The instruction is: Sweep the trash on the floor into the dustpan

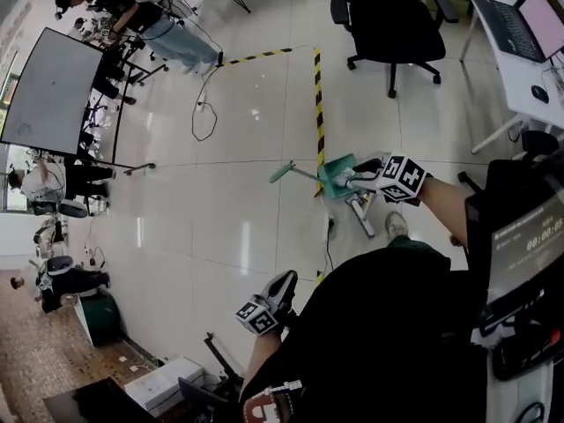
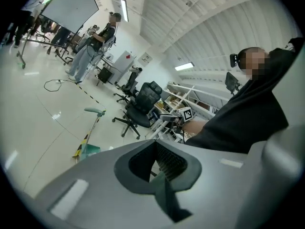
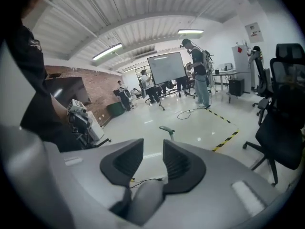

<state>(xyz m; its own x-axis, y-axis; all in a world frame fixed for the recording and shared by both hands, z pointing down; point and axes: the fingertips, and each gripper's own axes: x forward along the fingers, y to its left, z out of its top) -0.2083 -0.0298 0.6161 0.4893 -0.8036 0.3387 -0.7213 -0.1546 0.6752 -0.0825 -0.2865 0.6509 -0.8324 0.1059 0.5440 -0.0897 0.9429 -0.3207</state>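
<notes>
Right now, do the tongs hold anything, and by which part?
Nothing is held. The left tongs are shut on nothing, the right tongs stand open; the dustpan stands free.

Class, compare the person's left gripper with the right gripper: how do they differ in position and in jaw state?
The right gripper reaches forward, close to the green dustpan; the left gripper is held low, near the person's body. The right gripper's jaws stand apart; the left gripper's jaws meet at their tips. Both carry a marker cube and hold nothing.
</notes>
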